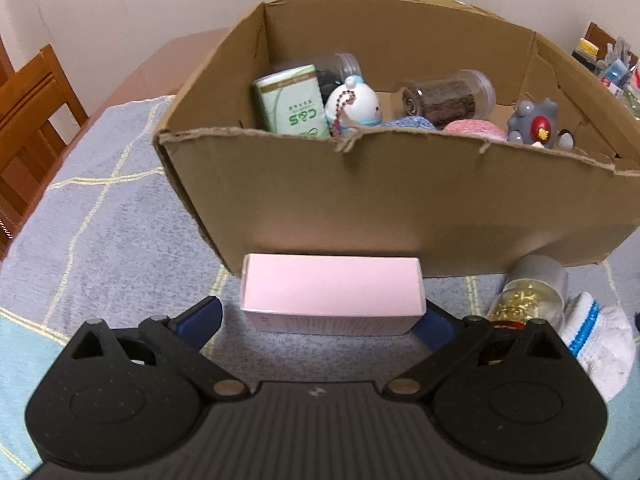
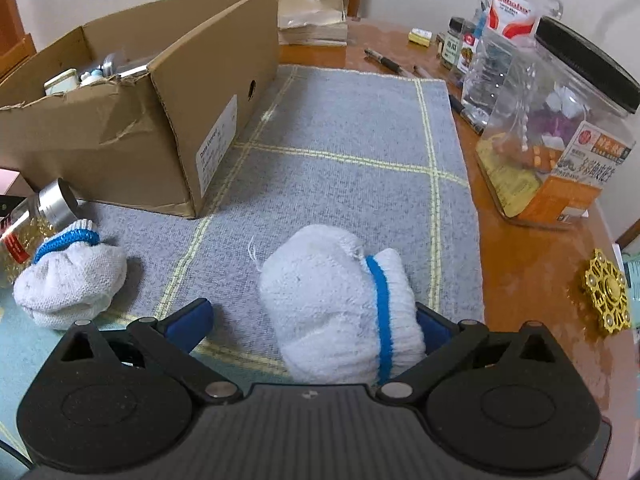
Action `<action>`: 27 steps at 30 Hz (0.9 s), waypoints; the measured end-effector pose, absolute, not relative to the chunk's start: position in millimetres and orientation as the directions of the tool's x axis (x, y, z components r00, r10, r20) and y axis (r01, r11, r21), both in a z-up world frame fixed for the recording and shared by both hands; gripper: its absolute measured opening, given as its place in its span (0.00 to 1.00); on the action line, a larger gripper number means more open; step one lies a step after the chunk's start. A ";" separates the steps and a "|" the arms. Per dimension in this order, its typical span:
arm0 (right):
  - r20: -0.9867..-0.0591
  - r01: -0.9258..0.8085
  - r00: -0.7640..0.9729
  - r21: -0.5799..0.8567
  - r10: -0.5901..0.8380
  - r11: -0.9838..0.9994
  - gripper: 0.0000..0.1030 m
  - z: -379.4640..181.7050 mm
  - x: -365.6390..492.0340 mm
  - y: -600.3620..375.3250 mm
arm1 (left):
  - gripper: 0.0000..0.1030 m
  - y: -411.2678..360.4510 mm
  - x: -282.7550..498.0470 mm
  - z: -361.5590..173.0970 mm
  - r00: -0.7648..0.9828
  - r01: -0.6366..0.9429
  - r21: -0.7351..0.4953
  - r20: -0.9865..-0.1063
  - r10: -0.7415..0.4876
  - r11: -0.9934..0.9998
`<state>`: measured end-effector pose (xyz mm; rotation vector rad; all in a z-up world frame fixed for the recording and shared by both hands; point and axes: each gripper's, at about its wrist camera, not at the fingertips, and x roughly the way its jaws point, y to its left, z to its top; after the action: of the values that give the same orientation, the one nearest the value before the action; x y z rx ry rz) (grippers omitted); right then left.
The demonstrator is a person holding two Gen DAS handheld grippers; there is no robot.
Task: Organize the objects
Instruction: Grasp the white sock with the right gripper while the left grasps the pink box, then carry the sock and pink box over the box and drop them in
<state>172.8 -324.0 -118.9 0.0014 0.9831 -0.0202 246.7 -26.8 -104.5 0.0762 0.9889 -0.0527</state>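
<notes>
Cardboard box on the bench mat holds a green carton, two clear jars lying down, yarn balls and small figures. Pink box lies against the cardboard box's near wall, long axis crosswise, between the open jaws of the left gripper. Rolled white sock lies between the open jaws of the right gripper, blue-banded cuff rightward.

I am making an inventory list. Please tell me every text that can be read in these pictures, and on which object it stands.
"C&S": green-and-white pack in the cardboard box.
"Wahaha" (probably): red-and-white label of the water bottle.
Chinese characters, too small to read: orange label of the black-lidded plastic jar.
White sticker on the cardboard box, small spice bottles: blurred, unreadable.
</notes>
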 end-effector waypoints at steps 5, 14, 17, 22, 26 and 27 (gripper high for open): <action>-0.838 -0.012 0.546 -0.007 0.001 1.000 1.00 -117.4 170.4 -329.1 | 0.95 -30.0 247.2 -106.8 0.553 0.093 0.034 -0.833 -0.023 0.995; -0.845 -0.003 0.535 -0.006 -0.003 1.000 1.00 -116.3 172.6 -332.1 | 0.93 -27.3 249.2 -110.1 0.551 0.085 -0.004 -0.833 -0.050 0.996; -0.839 0.010 0.544 -0.010 -0.014 1.000 1.00 -116.3 172.8 -330.8 | 0.93 -26.6 248.5 -110.4 0.548 0.081 -0.010 -0.835 -0.052 0.997; -0.856 0.014 0.517 -0.009 -0.015 1.000 0.99 -114.4 178.9 -330.8 | 0.90 -27.2 247.8 -109.2 0.557 0.089 -0.003 -0.829 -0.052 0.996; -0.852 0.010 0.523 -0.012 -0.015 1.000 0.88 -110.8 180.5 -331.7 | 0.85 -26.2 248.7 -109.1 0.562 0.085 0.000 -0.826 -0.048 0.996; -0.852 0.012 0.523 -0.017 -0.021 1.000 0.85 -109.4 181.8 -332.1 | 0.83 -25.9 248.7 -109.0 0.563 0.084 0.001 -0.825 -0.047 0.997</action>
<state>181.8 -332.1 -109.4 -0.0093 1.0197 -0.0197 248.7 -25.9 -109.0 0.0412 0.9698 -0.0767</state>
